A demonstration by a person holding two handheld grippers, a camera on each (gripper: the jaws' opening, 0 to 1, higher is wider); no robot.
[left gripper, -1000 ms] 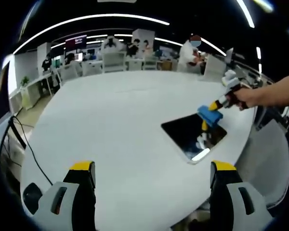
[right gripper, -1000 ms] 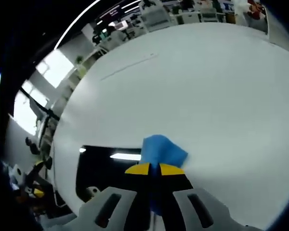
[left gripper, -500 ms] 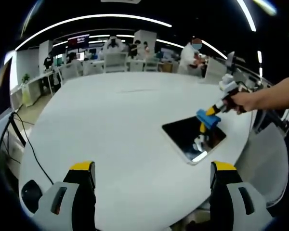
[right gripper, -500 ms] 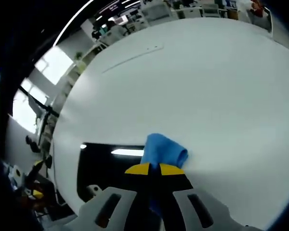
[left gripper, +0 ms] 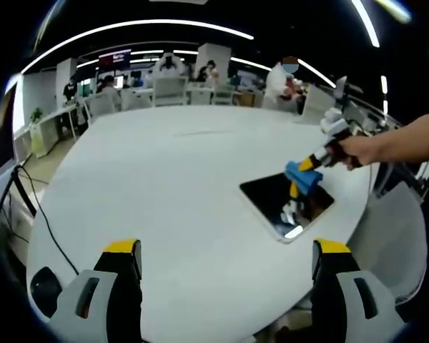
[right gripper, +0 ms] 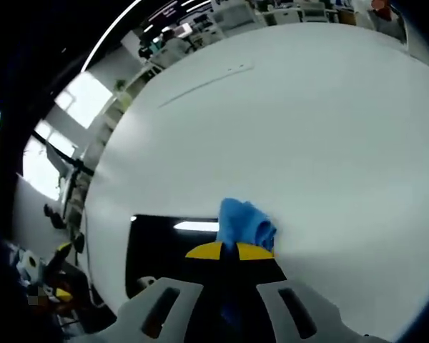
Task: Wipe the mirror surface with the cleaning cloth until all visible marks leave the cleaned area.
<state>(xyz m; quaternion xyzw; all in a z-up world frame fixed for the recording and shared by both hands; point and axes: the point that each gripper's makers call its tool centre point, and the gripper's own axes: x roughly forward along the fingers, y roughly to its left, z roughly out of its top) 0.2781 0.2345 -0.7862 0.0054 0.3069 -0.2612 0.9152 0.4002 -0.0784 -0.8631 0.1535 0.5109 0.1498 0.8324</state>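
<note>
Our right gripper [right gripper: 229,250] has its yellow-tipped fingers [right gripper: 206,251] pinched tight on the blue cleaning cloth [right gripper: 246,224], which bunches out ahead of the tips and sits at the edge of the mirror [right gripper: 173,250]. In the left gripper view we see the same thing from across the bench [left gripper: 164,186]: the right gripper [left gripper: 311,163], held in the person's hand [left gripper: 359,148], presses the cleaning cloth [left gripper: 303,176] onto the far corner of the mirror [left gripper: 286,204], a dark rectangle lying flat near the bench's rim. Our left gripper [left gripper: 225,250] hangs well back over bare bench with its fingers [left gripper: 121,254] spread wide and empty.

To wipe well, we should keep the cloth flat and the pressure even, drawing overlapping strokes from this corner across the whole glass instead of scrubbing one patch. The mirror looks unsecured, so a hard push could slide it toward the rim; light strokes toward the bench's middle seem safer. We cannot make out any marks on the glass at this size, so we judge coverage by the strokes.
</note>
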